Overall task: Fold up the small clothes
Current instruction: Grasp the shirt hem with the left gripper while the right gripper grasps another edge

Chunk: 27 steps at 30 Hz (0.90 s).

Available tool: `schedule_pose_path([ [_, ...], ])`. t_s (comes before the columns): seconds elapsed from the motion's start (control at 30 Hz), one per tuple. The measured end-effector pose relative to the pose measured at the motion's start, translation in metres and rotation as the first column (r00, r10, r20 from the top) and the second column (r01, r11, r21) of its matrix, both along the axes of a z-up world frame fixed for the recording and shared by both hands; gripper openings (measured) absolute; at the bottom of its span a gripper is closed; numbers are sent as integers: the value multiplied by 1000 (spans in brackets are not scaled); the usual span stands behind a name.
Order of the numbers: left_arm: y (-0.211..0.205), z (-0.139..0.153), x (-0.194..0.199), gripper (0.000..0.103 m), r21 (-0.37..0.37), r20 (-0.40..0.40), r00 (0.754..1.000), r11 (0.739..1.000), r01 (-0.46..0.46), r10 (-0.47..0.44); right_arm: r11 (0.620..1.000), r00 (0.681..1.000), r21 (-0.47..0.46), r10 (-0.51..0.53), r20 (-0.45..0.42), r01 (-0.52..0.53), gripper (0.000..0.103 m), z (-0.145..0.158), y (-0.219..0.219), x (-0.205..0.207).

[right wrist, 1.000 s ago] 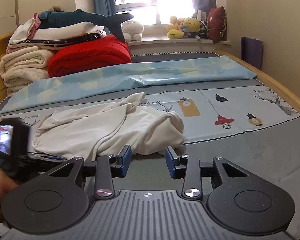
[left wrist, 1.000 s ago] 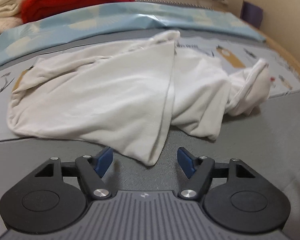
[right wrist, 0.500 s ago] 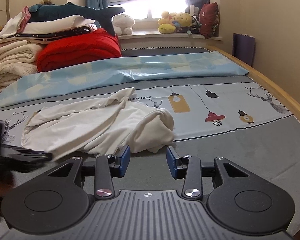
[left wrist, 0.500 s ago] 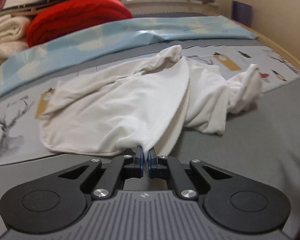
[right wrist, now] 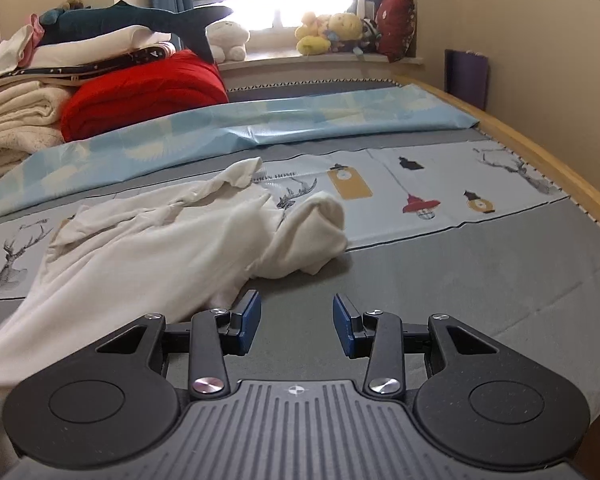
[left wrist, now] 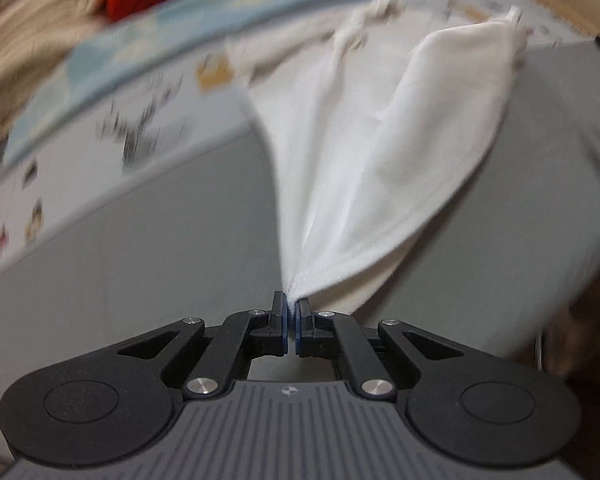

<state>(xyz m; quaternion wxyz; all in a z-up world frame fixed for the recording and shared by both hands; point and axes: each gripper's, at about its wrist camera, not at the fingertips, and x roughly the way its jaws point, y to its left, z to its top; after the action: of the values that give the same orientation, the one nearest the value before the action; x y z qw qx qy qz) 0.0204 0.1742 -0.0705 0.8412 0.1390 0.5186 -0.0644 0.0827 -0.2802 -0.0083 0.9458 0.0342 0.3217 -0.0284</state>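
A crumpled white garment (right wrist: 172, 248) lies on the bed. In the left wrist view my left gripper (left wrist: 291, 308) is shut on a corner of the white garment (left wrist: 372, 168), which stretches taut away from the jaws; this view is blurred by motion. In the right wrist view my right gripper (right wrist: 296, 320) is open and empty, low over the grey sheet (right wrist: 440, 288) just in front of the garment's bunched right end. The garment's near part runs off toward the lower left of that view.
A light blue sheet (right wrist: 260, 128) lies across the bed behind the garment. Folded cream towels (right wrist: 16, 120), a red blanket (right wrist: 140, 92) and a plush shark (right wrist: 132, 20) are stacked at the back left. The bed's wooden rim (right wrist: 560, 172) runs along the right.
My left gripper closed on the garment's corner and has pulled it up and toward the near side, stretching the cloth. My right gripper stayed open and moved slightly closer.
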Motion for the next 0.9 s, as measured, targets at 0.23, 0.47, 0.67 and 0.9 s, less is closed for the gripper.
schedule_pose_path([
  [0.23,46,1,-21,30,-231,-102,995,973,-20,-4,999,999,30,19,-45,-17,45,-9,3,12],
  [0.47,63,14,6,44,-403,-102,980,894,-198,171,981,960,178,120,-255,-75,62,-42,15,46],
  [0.67,56,-13,31,44,-313,-209,951,905,-287,229,968,894,219,202,-400,-121,63,-74,39,71],
  [0.9,47,-20,33,23,-262,-213,950,923,-281,229,947,841,154,322,-435,-283,11,-78,59,66],
])
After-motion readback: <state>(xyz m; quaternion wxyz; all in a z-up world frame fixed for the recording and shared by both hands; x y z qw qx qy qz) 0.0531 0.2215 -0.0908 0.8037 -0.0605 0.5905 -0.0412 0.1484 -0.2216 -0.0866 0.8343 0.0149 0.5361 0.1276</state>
